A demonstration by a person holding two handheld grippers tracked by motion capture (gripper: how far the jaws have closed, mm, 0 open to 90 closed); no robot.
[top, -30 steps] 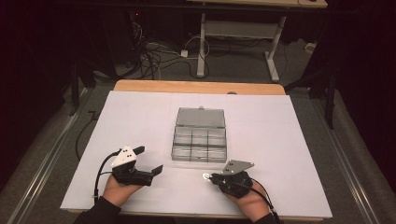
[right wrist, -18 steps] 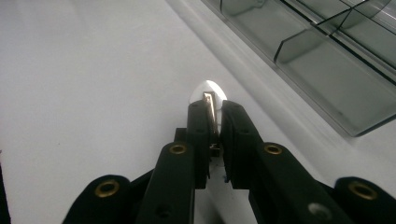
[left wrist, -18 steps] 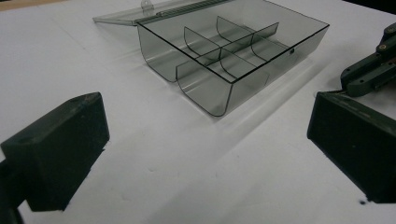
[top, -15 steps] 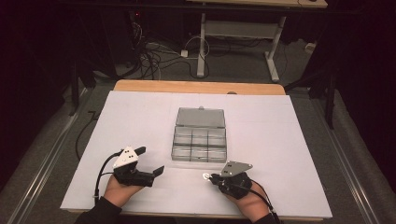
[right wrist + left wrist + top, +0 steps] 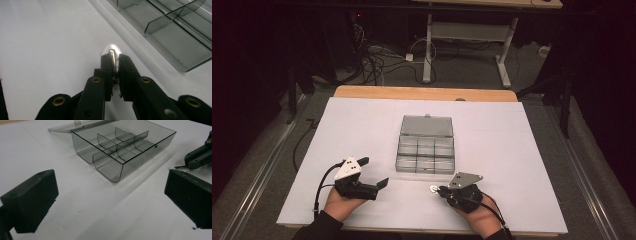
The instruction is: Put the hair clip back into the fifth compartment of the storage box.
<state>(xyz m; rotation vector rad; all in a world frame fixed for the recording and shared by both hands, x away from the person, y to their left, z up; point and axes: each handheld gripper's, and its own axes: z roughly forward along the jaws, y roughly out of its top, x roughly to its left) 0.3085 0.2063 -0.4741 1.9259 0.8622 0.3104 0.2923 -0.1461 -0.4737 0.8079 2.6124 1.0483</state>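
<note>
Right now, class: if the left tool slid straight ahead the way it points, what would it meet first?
Probably the clear compartment box. The left tool stands open over bare white table, and the box's near corner lies ahead between its jaws. The right tool sits off to the side, likely clear of that line.

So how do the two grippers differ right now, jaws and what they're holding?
The left gripper has its jaws wide apart with nothing between them, while the right gripper is shut on a small metal piece. The left gripper points rightward at the open clear organizer box; the right gripper points leftward, beside the box's near wall. Both are black, hand-held, and sit low over the white table.
</note>
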